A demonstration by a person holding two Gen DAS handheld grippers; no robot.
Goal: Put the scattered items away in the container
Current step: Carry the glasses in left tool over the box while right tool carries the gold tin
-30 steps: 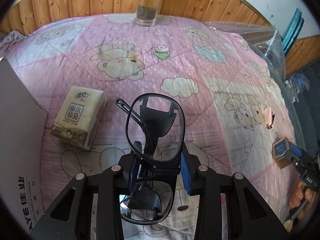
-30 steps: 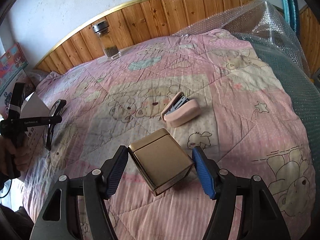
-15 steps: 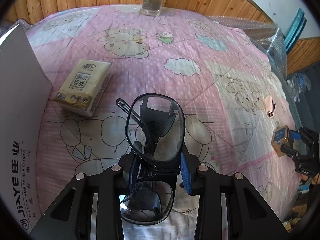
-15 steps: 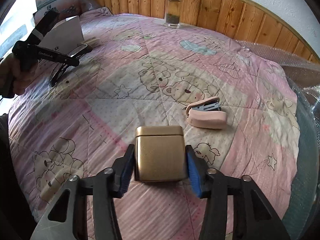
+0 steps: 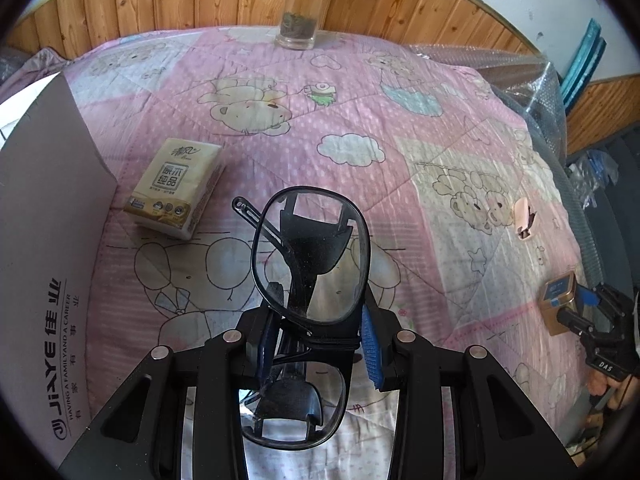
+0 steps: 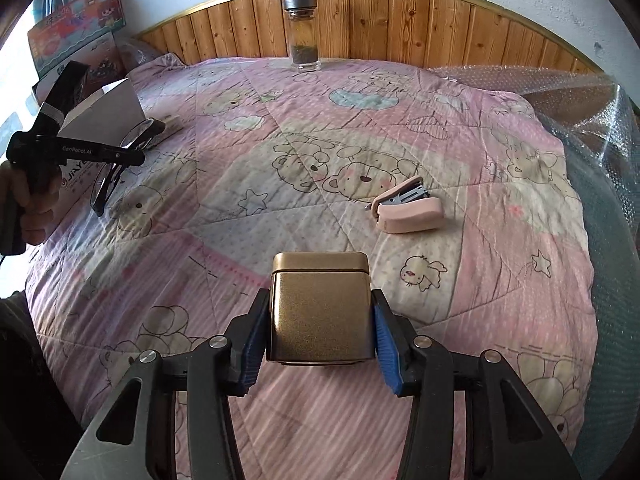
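A second ago my right gripper (image 6: 320,330) had its blue pads wide of the small brass-coloured square metal tin (image 6: 320,306), which lay skewed between them; now both pads press its flat sides and the tin sits square in the jaws, lid end pointing away from me, so I judge that grab done. My left gripper (image 5: 320,330) is clamped as before on the folded black-framed clear-lens glasses (image 5: 310,268), one lens sticking out ahead of the fingertips. The grey cardboard box with printed lettering (image 5: 44,240), which I take for the container, has come nearer on that gripper's left. Both hands are loaded, so carrying to the box looks like the step in hand. Left on the pink cartoon-bear quilt (image 6: 320,184): the yellow tissue pack (image 5: 176,188), ahead-left of the left gripper, and the pale pink stapler (image 6: 408,210), ahead-right of the right one.
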